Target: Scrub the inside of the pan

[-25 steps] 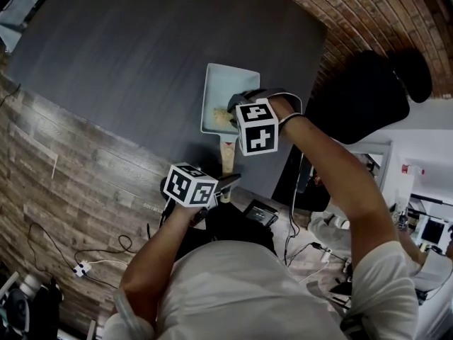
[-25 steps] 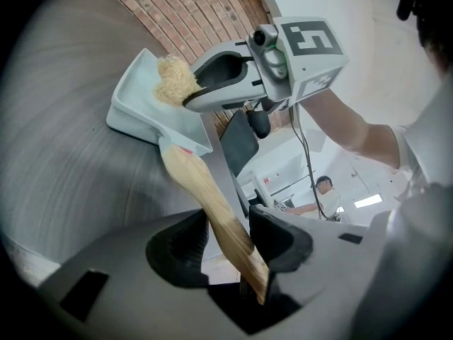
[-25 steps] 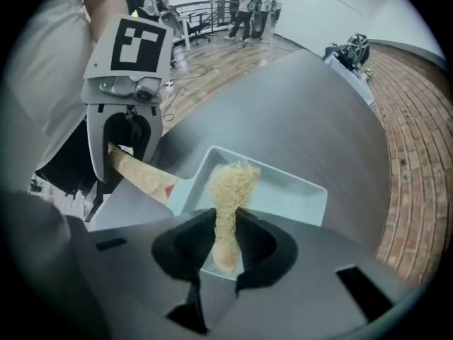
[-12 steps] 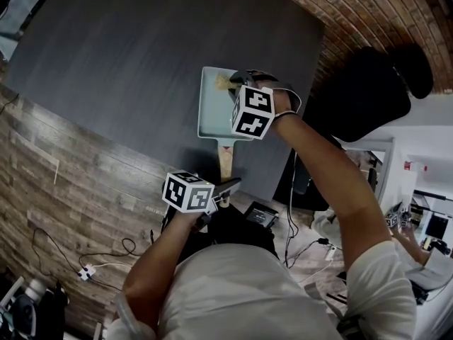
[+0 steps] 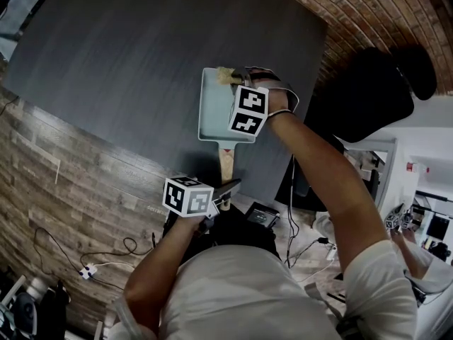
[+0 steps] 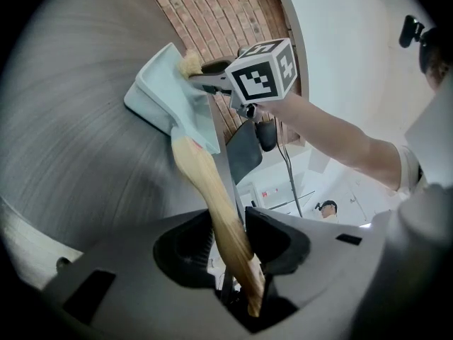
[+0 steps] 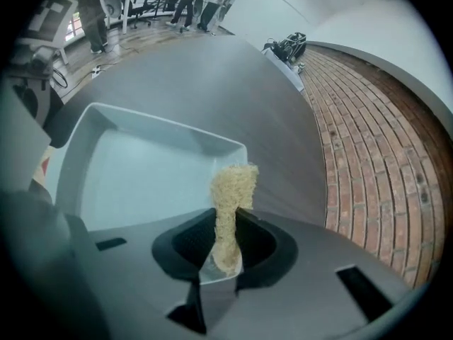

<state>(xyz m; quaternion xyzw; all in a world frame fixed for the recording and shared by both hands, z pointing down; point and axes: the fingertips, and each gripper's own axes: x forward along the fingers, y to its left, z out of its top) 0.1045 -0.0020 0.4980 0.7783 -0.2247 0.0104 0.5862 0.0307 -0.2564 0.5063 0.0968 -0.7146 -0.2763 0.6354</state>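
Observation:
A pale blue rectangular pan [image 5: 212, 112] lies on the dark table, its wooden handle [image 5: 226, 163] pointing toward me. My left gripper [image 5: 228, 187] holds the end of that handle [image 6: 221, 214]; its jaws have just been closing, and the pads press on the wood. My right gripper [image 5: 233, 82] reaches into the pan's far right corner, shut on a tan fibrous scrub pad [image 5: 225, 75]. In the right gripper view the pad [image 7: 232, 190] sticks out of the gripper [image 7: 226, 227] over the pan's inner wall [image 7: 134, 176]. From the left gripper [image 6: 228, 231], the pan [image 6: 170, 94] appears tilted.
The dark grey table [image 5: 141, 48] ends just behind the pan handle, near my body. A black chair [image 5: 368, 91] stands to the right on the brick floor. Wood flooring with cables [image 5: 85, 268] lies to the left. A small black device [image 5: 260, 212] sits below the table edge.
My right gripper carried the scrub pad from the near end of the pan to its far right corner. The left gripper stayed on the handle.

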